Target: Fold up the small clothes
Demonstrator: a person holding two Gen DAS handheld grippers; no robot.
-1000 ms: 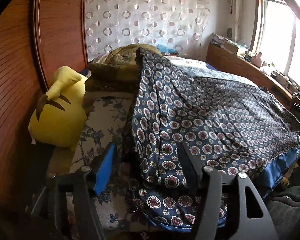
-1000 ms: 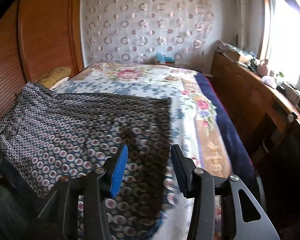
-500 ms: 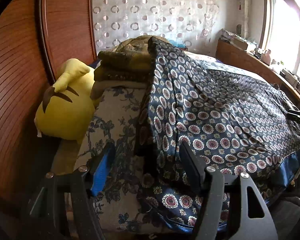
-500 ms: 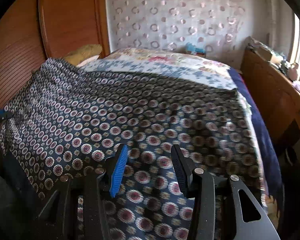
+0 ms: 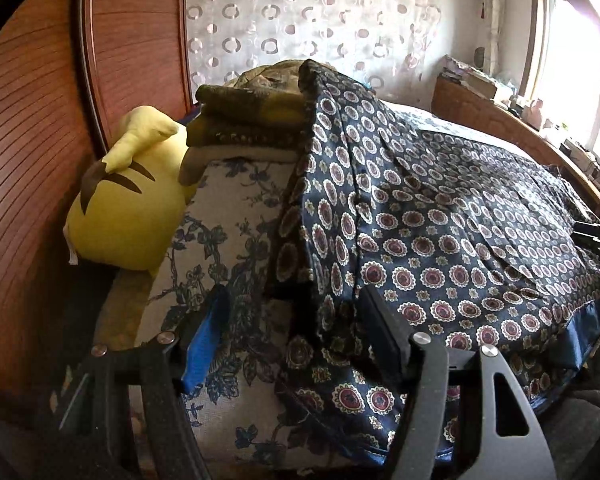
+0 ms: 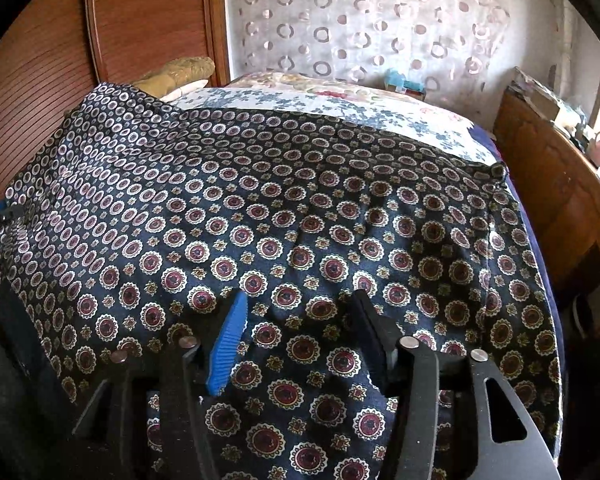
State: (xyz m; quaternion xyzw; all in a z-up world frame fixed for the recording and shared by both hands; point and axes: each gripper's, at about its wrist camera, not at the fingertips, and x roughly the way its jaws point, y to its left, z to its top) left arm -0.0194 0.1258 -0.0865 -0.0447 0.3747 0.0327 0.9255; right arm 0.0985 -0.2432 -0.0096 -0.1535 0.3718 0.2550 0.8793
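Right wrist view: navy patterned garment point(image 6: 300, 216) now fills most of frame, spread over floral bedspread point(image 6: 340, 108); a second ago it covered only left half. Right gripper point(image 6: 296, 340) jaws opening, apart, cloth beneath them, not pinched. Garment: dark navy, rows of maroon-and-cream medallions, smooth sheen, plain blue hem. Left wrist view: left gripper point(image 5: 296, 332) jaws apart over garment's left edge point(image 5: 420, 216), nothing clamped. Yellow plush toy point(image 5: 128, 208) left, against ribbed wooden headboard point(image 5: 28, 140).
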